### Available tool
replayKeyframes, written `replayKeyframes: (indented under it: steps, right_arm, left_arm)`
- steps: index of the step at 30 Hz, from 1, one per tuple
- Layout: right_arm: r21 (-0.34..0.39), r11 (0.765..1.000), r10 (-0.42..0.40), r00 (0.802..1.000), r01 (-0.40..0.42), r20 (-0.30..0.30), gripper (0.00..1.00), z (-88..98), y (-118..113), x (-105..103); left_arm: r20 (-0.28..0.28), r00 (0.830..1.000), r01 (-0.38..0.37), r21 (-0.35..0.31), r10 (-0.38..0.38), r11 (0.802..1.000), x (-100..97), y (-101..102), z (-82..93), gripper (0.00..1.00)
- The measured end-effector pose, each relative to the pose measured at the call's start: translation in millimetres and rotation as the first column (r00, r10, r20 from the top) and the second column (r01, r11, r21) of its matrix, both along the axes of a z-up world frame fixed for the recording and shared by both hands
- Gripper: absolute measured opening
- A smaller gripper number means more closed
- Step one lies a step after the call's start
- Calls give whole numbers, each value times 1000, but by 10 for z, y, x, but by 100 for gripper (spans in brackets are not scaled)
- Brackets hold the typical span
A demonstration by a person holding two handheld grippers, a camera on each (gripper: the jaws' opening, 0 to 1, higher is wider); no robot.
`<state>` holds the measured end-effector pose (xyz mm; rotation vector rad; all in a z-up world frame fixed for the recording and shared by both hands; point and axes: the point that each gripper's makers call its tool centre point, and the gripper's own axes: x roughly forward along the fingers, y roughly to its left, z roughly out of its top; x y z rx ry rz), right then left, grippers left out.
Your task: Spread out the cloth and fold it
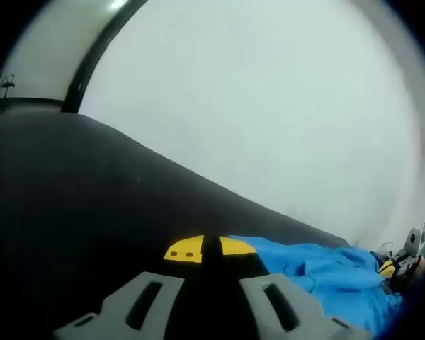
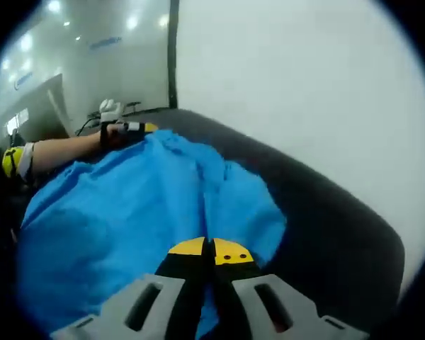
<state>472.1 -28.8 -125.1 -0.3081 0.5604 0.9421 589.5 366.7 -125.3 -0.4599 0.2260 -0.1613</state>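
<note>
Yellow-tipped right tongs (image 2: 211, 251) pinch crumpled blue cloth (image 2: 142, 212)

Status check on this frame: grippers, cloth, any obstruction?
Left gripper shut at cloth edge, right gripper shut on it. Cloth bunched on dark table, not yet spread. Nothing in the way.

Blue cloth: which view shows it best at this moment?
The right gripper view: the blue cloth spreads across most of the lower picture, bunched and rumpled on the dark table, with the right gripper closed on its near edge. The left gripper view catches just a crumpled part at lower right.
</note>
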Motion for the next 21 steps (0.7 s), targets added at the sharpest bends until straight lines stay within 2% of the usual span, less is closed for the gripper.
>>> replayKeyframes:
  steps: [2, 4, 5, 6, 7, 8, 9, 10, 11, 12, 13, 14, 16, 17, 18, 20, 21]
  right_arm:
    - [-32, 999, 41, 999, -42, -17, 0, -122, 13, -153]
    - [-27, 999, 38, 999, -39, -20, 0, -159, 24, -209]
    - [-27, 999, 44, 999, -44, -20, 0, -165, 28, -249]
    - [-26, 998, 54, 999, -54, 3, 0, -142, 32, -253]
    - [-30, 998, 58, 997, -56, 48, 1, -103, 30, -220]
    - [-38, 997, 64, 994, -61, 89, 3, -70, 22, -194]
    - [-39, 998, 55, 991, -51, 118, 6, -28, 7, -164]
    - [-32, 999, 47, 989, -43, 139, 8, 16, -1, -120]
    - [-23, 999, 42, 989, -39, 143, 10, 48, -5, -105]
    - [6, 1000, 11, 987, -13, 163, 10, 144, -13, -26]
    - [35, 999, -16, 983, 10, 183, 10, 229, -26, 22]
    - [63, 998, -39, 978, 27, 204, 10, 316, -42, 78]
    - [97, 994, -76, 968, 54, 240, 10, 452, -102, 160]
    - [105, 992, -88, 963, 63, 254, 10, 498, -138, 191]
    - [110, 991, -100, 960, 73, 262, 10, 524, -163, 217]
    - [127, 987, -128, 953, 96, 273, 10, 574, -229, 280]
    - [134, 985, -142, 951, 108, 275, 10, 587, -262, 317]
  left_arm:
    - [17, 998, 61, -5, -61, 998, -38, -123, 45, 9]
    - [-7, 993, 116, -8, -116, 993, -89, -248, 48, 10]
    - [-26, 990, 138, 17, -137, 990, -134, -303, 49, 10]
    - [-2, 989, 145, 49, -145, 988, -153, -341, 117, 10]
    - [-8, 990, 141, 37, -141, 989, -175, -384, 150, 10]
    - [-48, 987, 154, 11, -153, 988, -205, -436, 145, 10]
    - [-39, 985, 165, -8, -165, 986, -201, -490, 196, 10]
    - [-54, 985, 161, -49, -164, 986, -198, -542, 205, 10]
    - [-94, 980, 170, -80, -177, 982, -193, -591, 173, 10]
    - [-121, 979, 155, -70, -162, 985, -167, -597, 149, 11]
    - [-178, 981, 63, -51, -71, 997, -122, -509, 64, 14]
    - [-212, 977, 36, -20, -39, 999, -98, -481, -10, 18]
    - [-263, 965, 0, -21, -5, 1000, -29, -479, -157, 30]
    - [-283, 959, 9, -11, -12, 1000, -4, -501, -230, 29]
    - [-222, 975, -11, 32, 18, 999, 84, -460, -152, 26]
    - [-251, 968, -16, 41, 26, 999, 162, -492, -158, 21]
    - [-263, 964, -17, 89, 40, 996, 179, -453, -159, 13]
